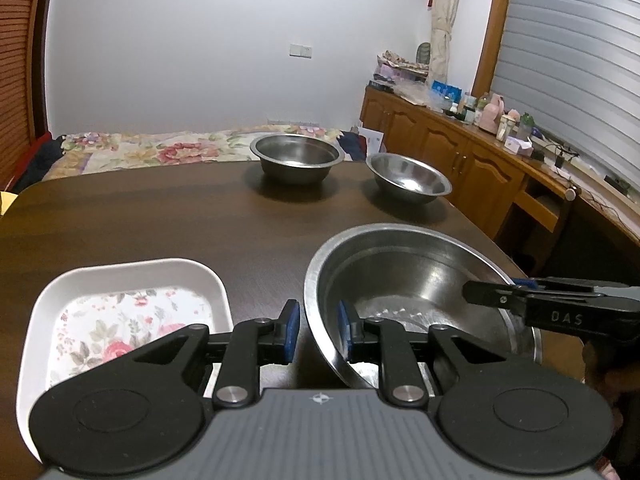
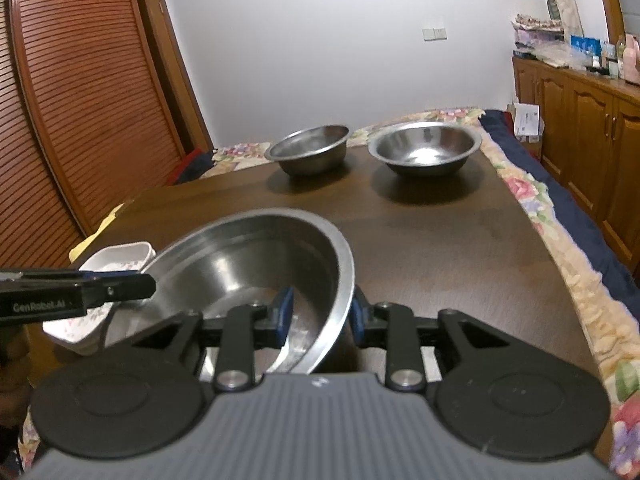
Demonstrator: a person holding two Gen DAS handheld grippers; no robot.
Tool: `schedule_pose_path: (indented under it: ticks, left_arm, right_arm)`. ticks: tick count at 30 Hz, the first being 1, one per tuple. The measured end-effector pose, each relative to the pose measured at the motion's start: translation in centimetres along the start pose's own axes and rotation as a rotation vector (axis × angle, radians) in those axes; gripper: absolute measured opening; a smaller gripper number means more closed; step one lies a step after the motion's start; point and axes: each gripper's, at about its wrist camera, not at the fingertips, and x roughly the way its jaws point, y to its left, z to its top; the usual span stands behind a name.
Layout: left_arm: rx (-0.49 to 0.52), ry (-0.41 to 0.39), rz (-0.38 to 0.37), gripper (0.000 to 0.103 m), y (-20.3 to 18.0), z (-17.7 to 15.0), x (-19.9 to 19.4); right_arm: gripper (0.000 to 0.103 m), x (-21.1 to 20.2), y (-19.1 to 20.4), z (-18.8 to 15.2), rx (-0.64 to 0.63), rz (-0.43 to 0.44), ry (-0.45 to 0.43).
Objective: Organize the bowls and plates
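Steel filled the near part of both views: a large round stainless-steel bowl (image 1: 420, 300) sat on the dark brown wooden worktop (image 1: 160, 216), with a gripper straddling its rim from each side. The left gripper (image 1: 318, 330) had one blue pad (image 1: 293, 330) outside the bowl's left wall and the other inside, and a clear gap showed between the outer pad and the metal, so its jaws stood slightly parted and loose around the rim rather than clamped. The right gripper (image 2: 320, 314) bracketed the opposite rim the same way, one blue pad (image 2: 285, 312) inside the bowl and the other outside; a gap showed on the inner side, so it pinched nothing.

Just beside the large bowl, on its left in the left wrist view, lay a white rounded-square tray with a floral-print base (image 1: 120, 320), close to the worktop's near edge.

Farther across the worktop stood two smaller stainless-steel bowls, apart from each other and well apart from the large one: a straight-sided steel bowl (image 1: 297, 157) on the left and a shallower flared steel bowl (image 1: 408, 178) on the right, near the far right corner.

Beyond the worktop lay a bed with a floral quilt (image 1: 160, 148), then a plain white wall (image 1: 200, 40). Wooden cabinets (image 1: 452, 148) cluttered with bottles ran along the right.
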Motion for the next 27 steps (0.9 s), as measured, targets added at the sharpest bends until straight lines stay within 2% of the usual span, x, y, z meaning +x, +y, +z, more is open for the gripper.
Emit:
schedule_pose_path:
  ticks: [11, 19, 27]
  left_arm:
    - [0.031, -0.059, 0.021, 0.027, 0.0, 2.3, -1.5]
    - [0.07, -0.106, 0.024, 0.032, -0.5, 4.4, -2.4]
    - [0.102, -0.119, 0.018, 0.033, -0.8, 6.2, -1.9]
  right_arm:
    - [0.031, -2.2, -0.1, 3.0, -0.058, -0.037, -0.088]
    - [0.032, -3.7, 0.6, 5.5, -0.094, -0.026, -0.159]
    - [0.032, -4.1, 1.2, 7.1, -0.121, -0.008, -0.193]
